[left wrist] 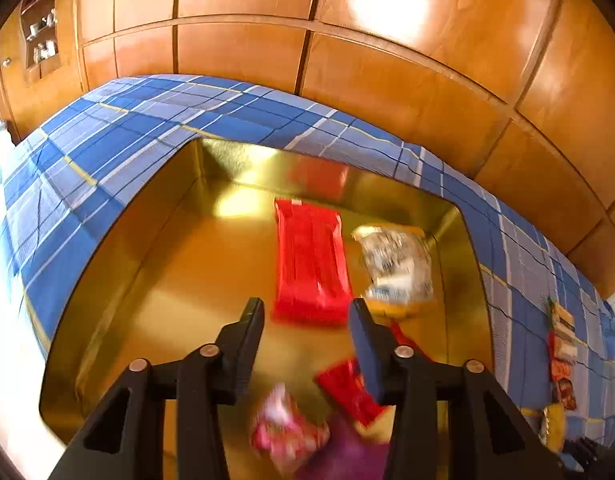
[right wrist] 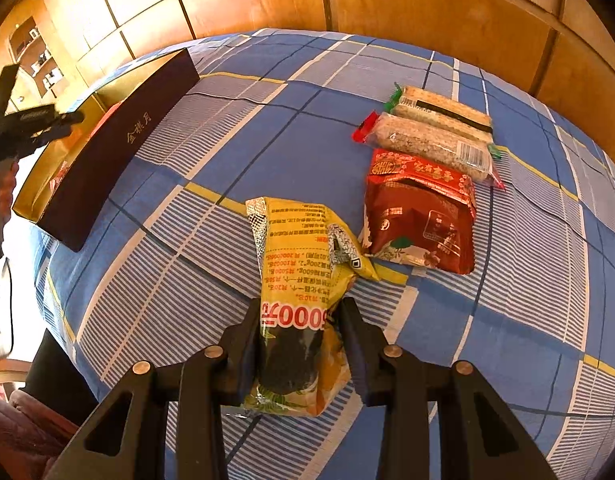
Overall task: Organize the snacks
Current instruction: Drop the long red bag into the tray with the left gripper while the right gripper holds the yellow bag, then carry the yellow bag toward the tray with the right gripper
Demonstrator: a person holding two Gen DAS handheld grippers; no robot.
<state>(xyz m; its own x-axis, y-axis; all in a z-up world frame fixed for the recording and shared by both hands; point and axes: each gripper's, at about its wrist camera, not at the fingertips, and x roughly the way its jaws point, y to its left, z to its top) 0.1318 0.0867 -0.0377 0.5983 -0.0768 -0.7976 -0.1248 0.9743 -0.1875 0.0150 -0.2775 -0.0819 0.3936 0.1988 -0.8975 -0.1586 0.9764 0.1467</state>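
Sorting: snacks go from the blue plaid bedspread (right wrist: 291, 128) into the gold-lined gift box (left wrist: 155, 280); roughly half done, my estimate.
Left gripper (left wrist: 307, 312): hovers over the box, jaws wide apart, nothing between them.
Right gripper (right wrist: 299, 320): jaws straddle the lower end of the yellow crinkled foil snack bag (right wrist: 303, 280), pads touching or just off its sides; cannot tell if the grip is firm. Bag lies on the cover.
In box: long flat red packet (left wrist: 311, 264) near the middle; clear-and-yellow bag (left wrist: 395, 264) just beside it toward the right wall; smaller red packet (left wrist: 351, 392) and pink wrapped pack (left wrist: 287, 432) near the front edge, both blurred. Something purple at the very front, unclear.
Box position: left part of the bed, its dark outer side wall with gold lettering (right wrist: 119, 148) facing the right camera.
Left to move: yellow bag; dark red foil pouch with gold print (right wrist: 419, 220) just right of it, corners touching or nearly; two clear-wrapped grain bars (right wrist: 435, 132) side by side beyond the pouch, the nearer one overlapping its top edge.
Count: four clearly in, four out.
Next (judgement): clamp and lift the yellow bag, carry left into the box; free floor is on the box's left half.
Risk: foil is slippery, bag may slide out.
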